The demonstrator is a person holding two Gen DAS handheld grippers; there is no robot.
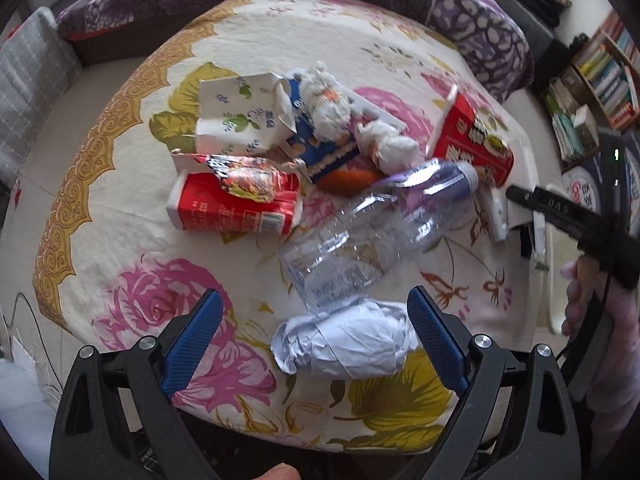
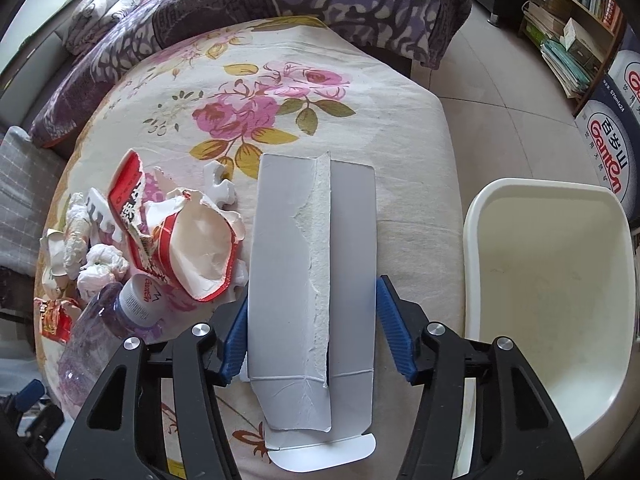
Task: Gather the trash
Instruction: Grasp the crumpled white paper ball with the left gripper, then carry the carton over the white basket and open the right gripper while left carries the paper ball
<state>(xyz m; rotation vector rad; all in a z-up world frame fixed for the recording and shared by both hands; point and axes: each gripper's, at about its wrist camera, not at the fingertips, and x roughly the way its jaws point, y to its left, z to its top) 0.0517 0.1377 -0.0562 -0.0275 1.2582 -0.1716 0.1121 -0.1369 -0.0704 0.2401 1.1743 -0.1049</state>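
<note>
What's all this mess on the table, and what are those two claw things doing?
Someone is clearing trash off a flowered tablecloth with two hand-held grippers. The right gripper holds a flattened white carton between its fingers, beside a white bin that looks empty. The left gripper is open around a crumpled paper ball, not yet closed. A clear plastic bottle, boxes and wrappers remain on the table.
</note>
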